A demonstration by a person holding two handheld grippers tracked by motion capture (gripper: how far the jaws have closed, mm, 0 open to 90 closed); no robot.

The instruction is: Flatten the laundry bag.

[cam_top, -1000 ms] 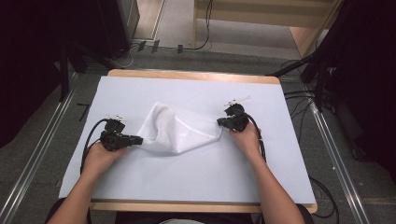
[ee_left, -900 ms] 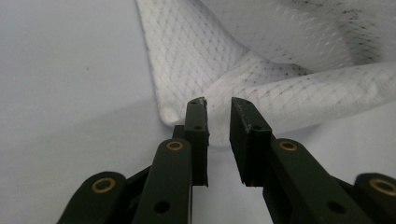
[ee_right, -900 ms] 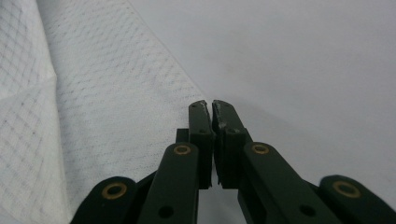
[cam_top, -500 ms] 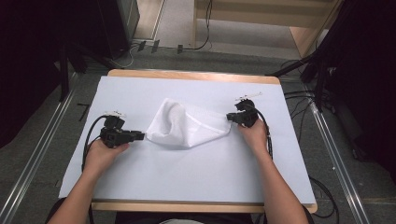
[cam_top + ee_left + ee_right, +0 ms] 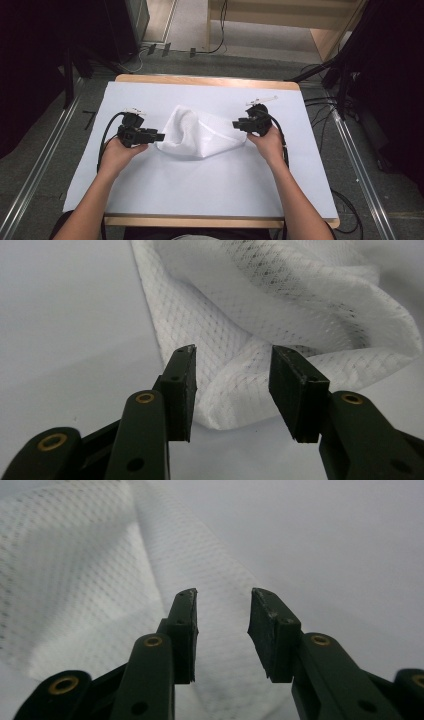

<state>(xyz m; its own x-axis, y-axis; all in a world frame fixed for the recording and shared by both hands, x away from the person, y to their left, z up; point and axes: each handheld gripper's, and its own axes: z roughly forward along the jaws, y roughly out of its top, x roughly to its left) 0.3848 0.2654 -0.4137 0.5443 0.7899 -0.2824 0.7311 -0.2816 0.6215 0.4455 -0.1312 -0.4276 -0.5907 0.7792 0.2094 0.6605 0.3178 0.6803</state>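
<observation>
A crumpled white mesh cloth (image 5: 200, 132) lies in a loose heap on the white-covered table (image 5: 200, 185). My left gripper (image 5: 159, 136) sits at the cloth's left edge and my right gripper (image 5: 236, 124) at its right corner. In the left gripper view the left gripper (image 5: 233, 350) stands open; its jaws have just been opening, and a fold of the cloth (image 5: 280, 300) lies between and beyond the pads, untouched. In the right gripper view the right gripper (image 5: 222, 592) is open too, its jaws just opened, with a strip of cloth (image 5: 75, 570) running under the gap.
The table's wooden edge (image 5: 210, 81) shows at the far side. Black cables (image 5: 107, 135) trail from each gripper across the cover. Dark curtains and metal floor rails (image 5: 35, 175) flank the table on both sides.
Both grippers have let go of the cloth's ends and opened. The cloth, stretched between them half a second ago, has gone slack and settled on the table.
</observation>
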